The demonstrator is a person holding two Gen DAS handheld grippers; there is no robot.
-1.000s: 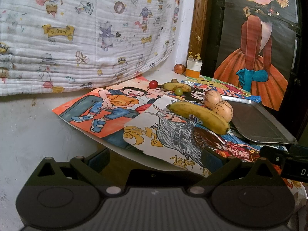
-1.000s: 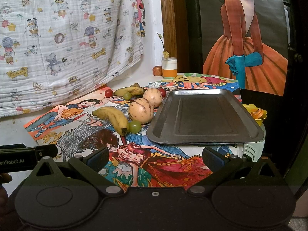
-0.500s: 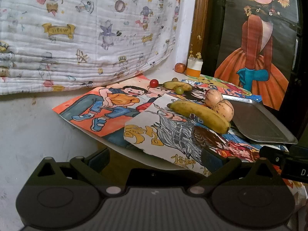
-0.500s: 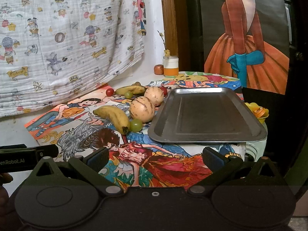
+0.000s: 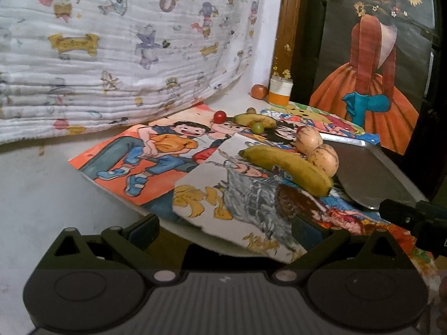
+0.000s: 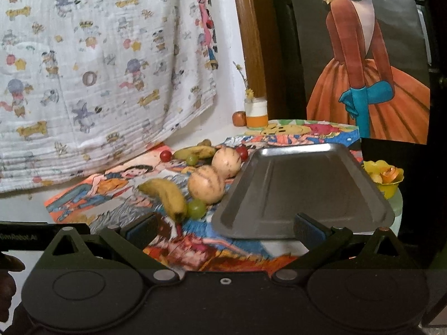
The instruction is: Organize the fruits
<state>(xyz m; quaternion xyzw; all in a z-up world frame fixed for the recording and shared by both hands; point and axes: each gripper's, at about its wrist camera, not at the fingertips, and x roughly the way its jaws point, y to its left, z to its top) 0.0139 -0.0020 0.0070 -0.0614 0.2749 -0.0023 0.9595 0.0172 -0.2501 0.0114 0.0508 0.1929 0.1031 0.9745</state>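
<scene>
Fruit lies on a table covered with cartoon posters. A near banana (image 6: 167, 196) (image 5: 287, 169), two striped tan melons (image 6: 206, 184) (image 6: 226, 161) (image 5: 322, 159) and a green grape (image 6: 197, 208) sit left of an empty metal tray (image 6: 304, 192) (image 5: 371, 178). Farther back lie a second banana (image 6: 195, 152) (image 5: 254, 120), another grape (image 5: 258, 127) and red cherry tomatoes (image 6: 165, 155) (image 5: 220, 116). My left gripper (image 5: 225, 230) is open and empty at the table's near left edge. My right gripper (image 6: 225, 230) is open and empty before the tray's near rim.
A small jar (image 6: 256, 113) and an orange fruit (image 6: 239, 118) stand at the back by a wooden door frame. A yellow flower cup (image 6: 385, 177) sits right of the tray. A printed cloth (image 5: 111, 42) hangs on the wall at left.
My right gripper has moved forward toward the tray and fruit, which loom larger. My left gripper has crept slightly closer to the table. Both stay open.
</scene>
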